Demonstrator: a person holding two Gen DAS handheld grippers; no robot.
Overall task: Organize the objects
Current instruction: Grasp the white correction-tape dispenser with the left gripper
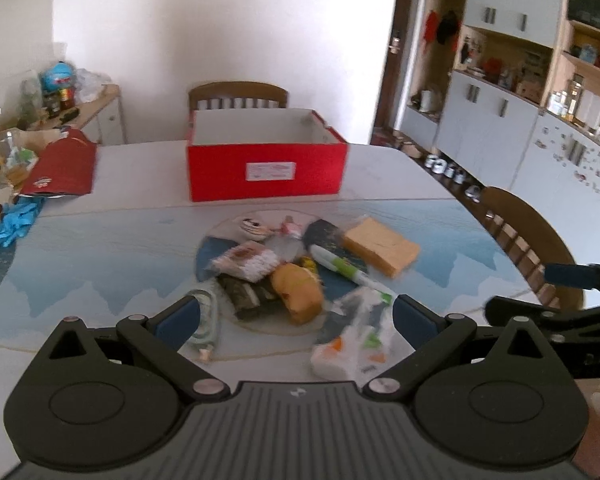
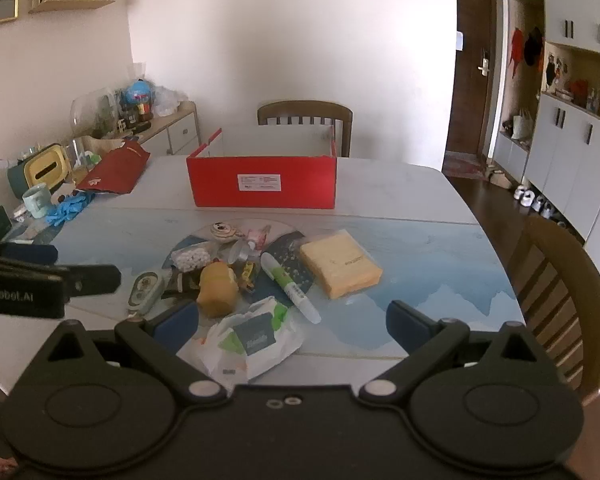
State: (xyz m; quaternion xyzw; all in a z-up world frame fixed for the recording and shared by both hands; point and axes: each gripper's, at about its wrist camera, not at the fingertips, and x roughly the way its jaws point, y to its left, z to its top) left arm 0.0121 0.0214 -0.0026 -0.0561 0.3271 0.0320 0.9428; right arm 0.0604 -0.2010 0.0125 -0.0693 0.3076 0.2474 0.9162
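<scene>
A red open box (image 1: 266,170) (image 2: 265,182) stands at the far middle of the table. In front of it lies a pile: a yellow sponge (image 1: 380,245) (image 2: 340,263), a white and green marker (image 1: 342,266) (image 2: 290,286), a yellow toy figure (image 1: 298,292) (image 2: 218,288), a white tissue pack (image 1: 356,340) (image 2: 246,338), small packets and a green case (image 2: 144,288). My left gripper (image 1: 296,318) is open and empty just before the pile. My right gripper (image 2: 292,322) is open and empty over the tissue pack.
A red bag (image 1: 62,166) (image 2: 116,170), blue gloves (image 1: 14,222) (image 2: 68,208), a mug (image 2: 36,200) and clutter lie at the table's left. Wooden chairs stand behind the box (image 2: 305,114) and at the right (image 2: 560,280). Cabinets (image 1: 500,120) line the right wall.
</scene>
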